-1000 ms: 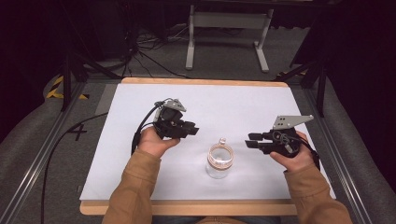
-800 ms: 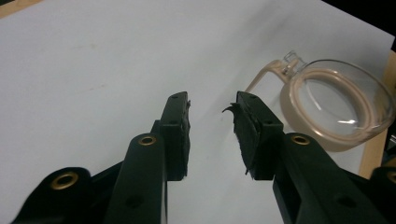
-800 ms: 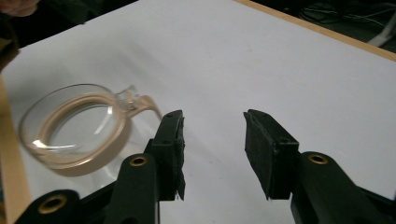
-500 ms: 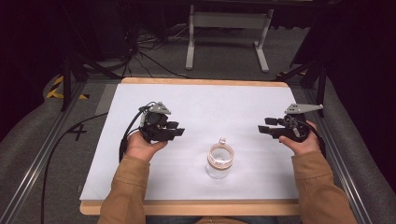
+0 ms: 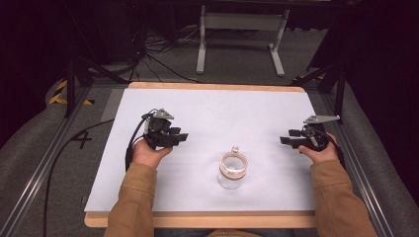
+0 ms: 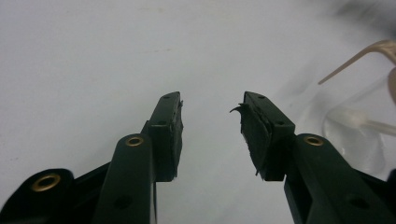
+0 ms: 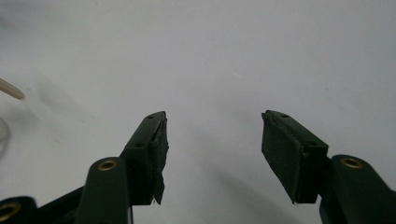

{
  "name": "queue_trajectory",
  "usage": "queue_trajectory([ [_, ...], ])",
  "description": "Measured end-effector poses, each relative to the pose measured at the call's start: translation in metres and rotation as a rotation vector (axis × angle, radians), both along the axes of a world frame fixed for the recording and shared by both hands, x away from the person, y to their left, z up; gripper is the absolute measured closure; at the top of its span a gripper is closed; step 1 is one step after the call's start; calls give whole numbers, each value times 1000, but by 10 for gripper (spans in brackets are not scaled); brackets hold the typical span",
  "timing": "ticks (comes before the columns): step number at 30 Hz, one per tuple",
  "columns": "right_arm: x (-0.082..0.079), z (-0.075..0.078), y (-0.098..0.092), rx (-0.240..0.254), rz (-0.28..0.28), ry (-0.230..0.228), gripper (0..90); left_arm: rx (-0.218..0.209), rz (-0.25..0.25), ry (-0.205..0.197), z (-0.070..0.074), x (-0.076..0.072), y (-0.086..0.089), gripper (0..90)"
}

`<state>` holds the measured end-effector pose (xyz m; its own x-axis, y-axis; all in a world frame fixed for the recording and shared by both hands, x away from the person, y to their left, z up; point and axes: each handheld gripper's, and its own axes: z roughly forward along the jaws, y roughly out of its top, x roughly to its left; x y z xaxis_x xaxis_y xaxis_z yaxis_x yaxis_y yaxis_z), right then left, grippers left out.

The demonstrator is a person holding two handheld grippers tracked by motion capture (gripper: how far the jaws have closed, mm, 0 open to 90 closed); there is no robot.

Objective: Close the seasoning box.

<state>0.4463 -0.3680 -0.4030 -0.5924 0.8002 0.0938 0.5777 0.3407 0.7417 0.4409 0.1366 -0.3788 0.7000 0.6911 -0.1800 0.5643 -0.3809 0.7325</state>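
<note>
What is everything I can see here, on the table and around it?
glass jar: one, clear with a tan rim, near the table's front edge, between the two hands
white sheet: one, covering most of the tabletop
table: one, light wood edge showing around the sheet
metal stand: one, grey, on the floor beyond the table
cables: several, black, on the floor at the far left
left gripper: one, black, jaws open, left of the jar
right gripper: one, black, jaws open, right of the jar
sleeves: two, tan, entering from the bottom
</note>
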Motion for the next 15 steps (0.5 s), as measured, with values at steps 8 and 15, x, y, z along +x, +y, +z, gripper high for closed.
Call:
queue_trajectory([
  [8,7,-23,-10,-45,-36,31,416,3,100,-4,-13,7,13,570],
  [15,7,-30,-9,-45,-39,25,412,40,143,19,-24,11,16,548],
])
